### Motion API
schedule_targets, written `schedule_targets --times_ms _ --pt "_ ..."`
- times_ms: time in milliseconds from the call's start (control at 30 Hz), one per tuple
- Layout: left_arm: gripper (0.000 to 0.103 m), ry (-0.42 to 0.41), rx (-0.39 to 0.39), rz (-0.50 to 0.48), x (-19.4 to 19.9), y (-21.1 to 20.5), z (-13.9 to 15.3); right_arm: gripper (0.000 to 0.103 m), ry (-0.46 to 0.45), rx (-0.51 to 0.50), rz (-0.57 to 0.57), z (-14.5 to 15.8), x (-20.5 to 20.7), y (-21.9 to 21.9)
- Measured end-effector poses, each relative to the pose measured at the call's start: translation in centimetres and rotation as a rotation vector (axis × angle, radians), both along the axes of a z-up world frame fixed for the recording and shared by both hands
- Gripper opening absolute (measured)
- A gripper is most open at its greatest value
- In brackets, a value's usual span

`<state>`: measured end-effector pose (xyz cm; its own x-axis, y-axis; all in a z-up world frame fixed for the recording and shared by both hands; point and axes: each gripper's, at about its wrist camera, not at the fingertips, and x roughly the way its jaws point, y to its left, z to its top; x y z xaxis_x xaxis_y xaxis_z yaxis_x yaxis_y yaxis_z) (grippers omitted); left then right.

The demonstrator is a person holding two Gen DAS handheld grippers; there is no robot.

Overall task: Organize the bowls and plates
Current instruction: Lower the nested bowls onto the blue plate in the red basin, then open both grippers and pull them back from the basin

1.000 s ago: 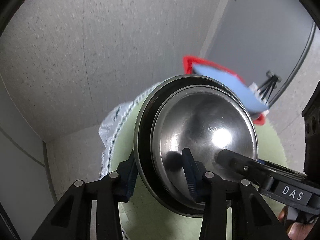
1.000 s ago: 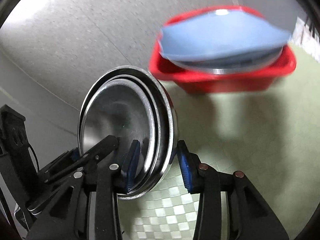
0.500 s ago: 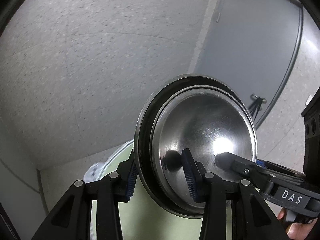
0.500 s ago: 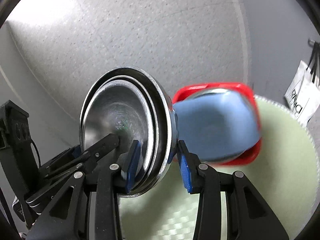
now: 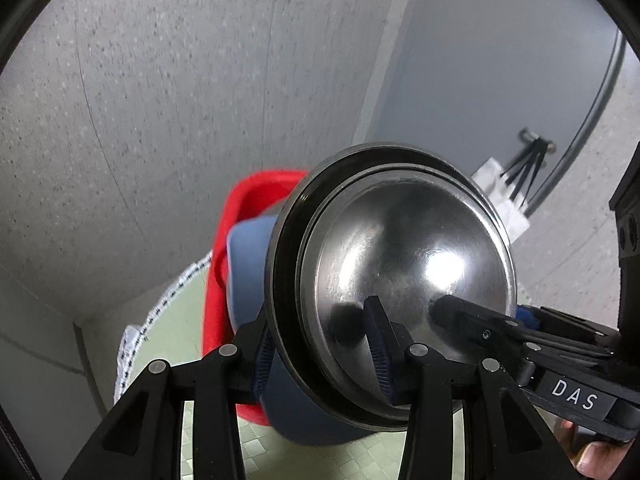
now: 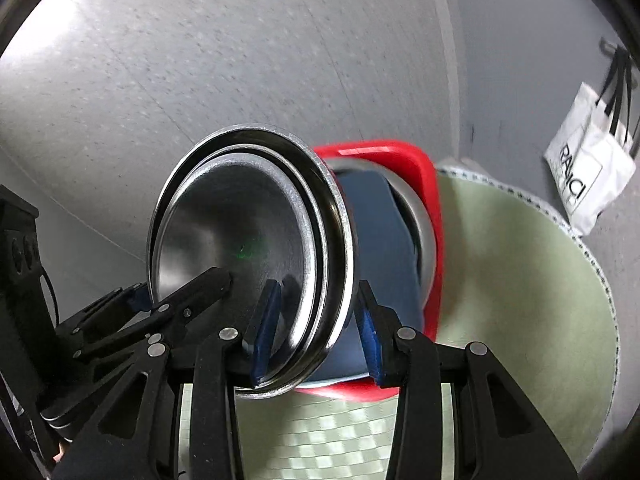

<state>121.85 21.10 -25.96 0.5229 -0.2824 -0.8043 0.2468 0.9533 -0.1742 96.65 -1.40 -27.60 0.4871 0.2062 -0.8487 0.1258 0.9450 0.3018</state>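
Between both pairs of fingers: a nested stack of steel bowls (image 5: 404,280), held on edge.
Left gripper (image 5: 320,354) and right gripper (image 6: 316,330) each stand partly closed, clamping the stack's rim from opposite sides. Just beyond the fingers sits a red basin (image 6: 428,184) holding a blue plate (image 6: 380,240), on a green-matted tabletop (image 6: 520,300).

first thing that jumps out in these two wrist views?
The stack of nested steel bowls held up mid-frame, rim clamped by the left gripper on one side and the right gripper on the other. Right behind it sits a red tub holding a blue plate, on a green mat.
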Motion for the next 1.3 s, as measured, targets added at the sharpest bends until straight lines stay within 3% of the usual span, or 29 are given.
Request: schedule_targets --times_ms 267,300,467,533,667,900,1300 --pt "0.039 0.045 0.038 0.02 3.1 -2.0 -2.0 0.04 0.035 -0.044 0.0 -1.7 1.6 -0.4" --pt "0.043 0.044 0.048 0.023 3.2 -2.2 -2.2 0.04 0.029 -0.058 -0.002 -1.5 1.6 -0.2" --pt "0.047 0.016 0.022 0.029 1.8 -1.6 -1.8 0.048 0.006 -0.051 -0.023 -1.1 1.4 -0.3" --pt "0.055 0.004 0.007 0.035 1.1 -0.8 -1.5 0.061 -0.014 -0.055 -0.042 -0.4 0.8 -0.3" --pt "0.07 -0.053 0.006 0.023 -1.4 0.0 -0.3 0.069 -0.071 -0.083 -0.079 1.9 -1.4 0.1" --pt "0.09 -0.202 0.017 0.004 -9.9 1.9 3.4 0.078 -0.189 -0.169 -0.125 6.7 -8.2 2.3" --pt "0.102 -0.43 0.022 0.057 -31.2 3.6 10.1 0.087 -0.376 -0.247 -0.132 13.9 -26.0 4.5"
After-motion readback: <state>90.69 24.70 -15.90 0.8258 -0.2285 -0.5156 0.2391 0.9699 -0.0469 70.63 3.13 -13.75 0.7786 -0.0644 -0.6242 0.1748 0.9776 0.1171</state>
